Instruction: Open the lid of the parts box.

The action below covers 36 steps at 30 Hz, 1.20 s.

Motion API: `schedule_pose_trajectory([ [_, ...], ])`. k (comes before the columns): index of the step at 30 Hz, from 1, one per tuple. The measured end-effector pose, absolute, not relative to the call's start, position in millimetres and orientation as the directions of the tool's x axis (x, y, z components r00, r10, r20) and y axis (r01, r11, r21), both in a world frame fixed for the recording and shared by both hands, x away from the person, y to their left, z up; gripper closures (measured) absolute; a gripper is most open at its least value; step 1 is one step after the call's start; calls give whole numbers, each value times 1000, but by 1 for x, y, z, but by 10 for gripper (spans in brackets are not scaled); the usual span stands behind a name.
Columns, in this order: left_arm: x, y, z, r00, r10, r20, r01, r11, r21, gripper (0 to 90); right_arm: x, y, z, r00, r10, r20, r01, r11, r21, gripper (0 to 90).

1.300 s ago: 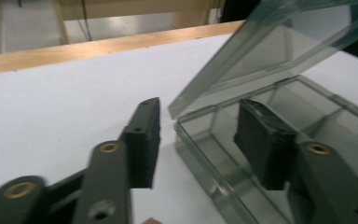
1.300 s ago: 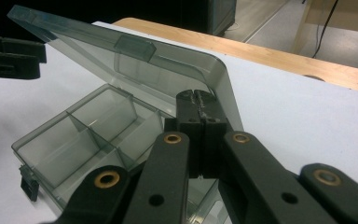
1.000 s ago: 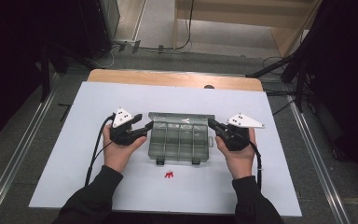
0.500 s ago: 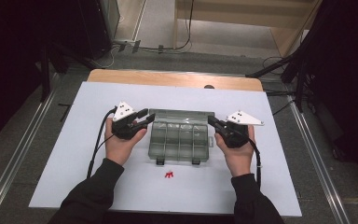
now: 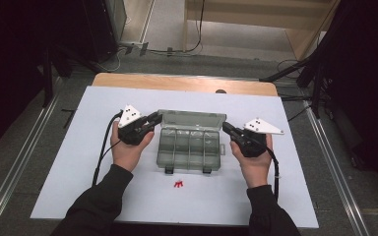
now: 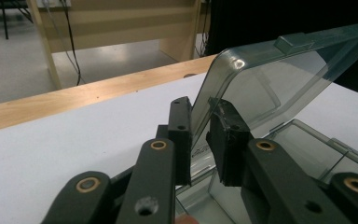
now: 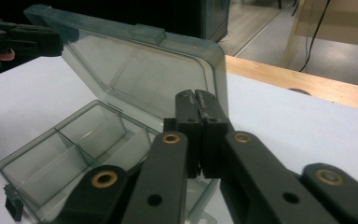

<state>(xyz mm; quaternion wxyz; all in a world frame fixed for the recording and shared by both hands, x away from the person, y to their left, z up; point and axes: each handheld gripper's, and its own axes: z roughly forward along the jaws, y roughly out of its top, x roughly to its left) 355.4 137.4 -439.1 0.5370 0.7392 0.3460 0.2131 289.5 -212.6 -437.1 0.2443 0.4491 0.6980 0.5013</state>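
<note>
a: where is the box now?

b: the clear plastic box (image 5: pixel 189 145) lies near the middle of the white table (image 5: pixel 69 167), between the two hands. its lid (image 6: pixel 279 79) stands up, hinged at the far side of the box.

a: and the jaws?

b: the left gripper (image 6: pixel 198 133) has just been closing its jaws, and the left edge of the lid is between them. the pads look almost on the plastic, but i cannot tell for sure if they press already. the right gripper (image 7: pixel 198 114) has its jaws clenched together with nothing inside, just beside the right end of the box.

a: how will the box handle?

b: i think it is light and quite stiff, but thin and smooth, so it can slip or slide on the table. the lid edge is a good place to take, near its corner. the hinge may be fragile, so a gentle pull is better.

a: is there room?

b: yes. behind the box the table is free up to the wooden edge (image 5: pixel 177 82). in front of the box lies a small red piece (image 5: pixel 178 185), near the two latches (image 5: pixel 187 170).
</note>
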Motion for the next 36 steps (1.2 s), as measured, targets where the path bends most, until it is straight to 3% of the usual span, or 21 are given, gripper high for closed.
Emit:
schedule_pose_trajectory([
  [4,356,137,-439,668,741,-66,288,-177,941,793,288,-222,-442,-432,891,139,381,41,923,726],
  [5,356,137,-439,668,741,-66,288,-177,941,793,288,-222,-442,-432,891,139,381,41,923,726],
  [6,357,137,-439,670,739,-72,291,-172,941,793,291,-225,-445,-404,902,151,379,15,925,624],
  [10,359,138,-439,669,739,-79,296,-167,940,793,301,-223,-449,-406,900,162,388,9,922,508],
  [12,359,138,-440,668,740,-82,298,-165,940,793,304,-222,-450,-405,901,157,390,15,921,497],
  [27,367,136,-440,663,743,-92,308,-159,938,793,327,-207,-455,-424,894,144,378,31,925,717],
  [31,372,136,-443,664,743,-87,314,-171,934,793,327,-207,-456,-387,913,125,375,32,926,830],
  [36,378,134,-451,655,750,-87,339,-189,922,786,326,-204,-457,-369,923,106,376,44,926,845],
])
